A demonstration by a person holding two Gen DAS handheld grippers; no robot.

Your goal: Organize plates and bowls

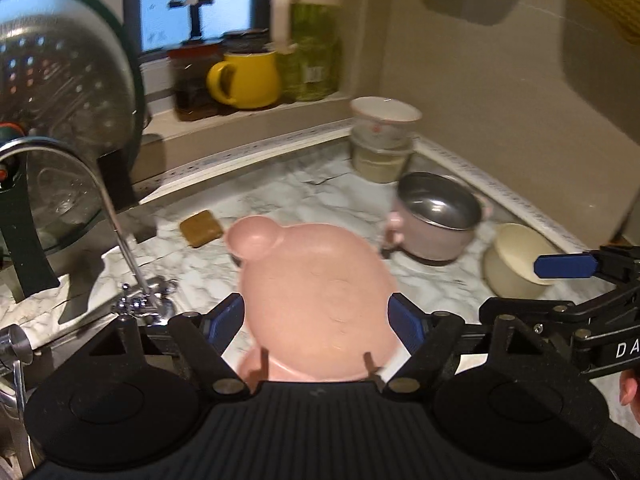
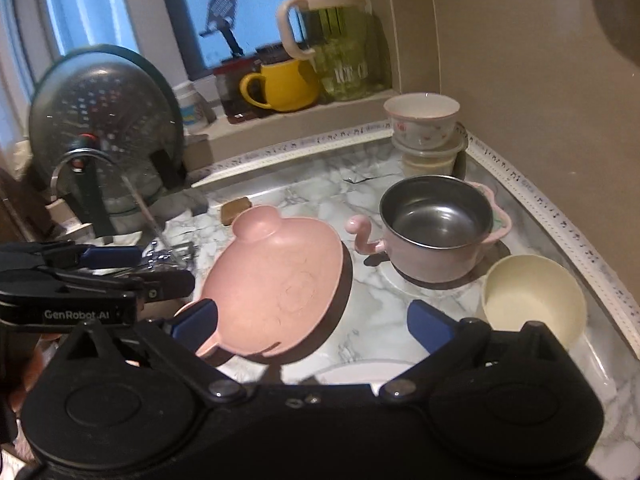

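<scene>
Grippers nearest, left gripper (image 1: 316, 320) clenched on matte pink bear-eared plate (image 1: 316, 292) above marble counter (image 2: 360, 200), right gripper (image 2: 316, 324) spread wide and released, cream round bowl (image 2: 534, 298) right, steel-lined pink pot (image 2: 436, 228) farther, stacked floral bowls (image 2: 424, 128) farthest.

pink plate (image 2: 276, 280) is hanging over mid table (image 2: 360, 200), blocking the lane between left claw (image 1: 316, 316) fingers. Steel-lined pot (image 2: 436, 224) and cream bowl (image 2: 532, 300) are crowding the right side, stacked cups (image 2: 424, 132) filling the back corner. Faucet (image 1: 116, 216) and colander (image 1: 60, 80) are walling off the left. Bare marble is showing behind the plate around the brown sponge (image 1: 201, 227), and between plate and pot. Right claw (image 2: 312, 324) is sitting spread wide, its front lane partly shadowed by the plate
</scene>
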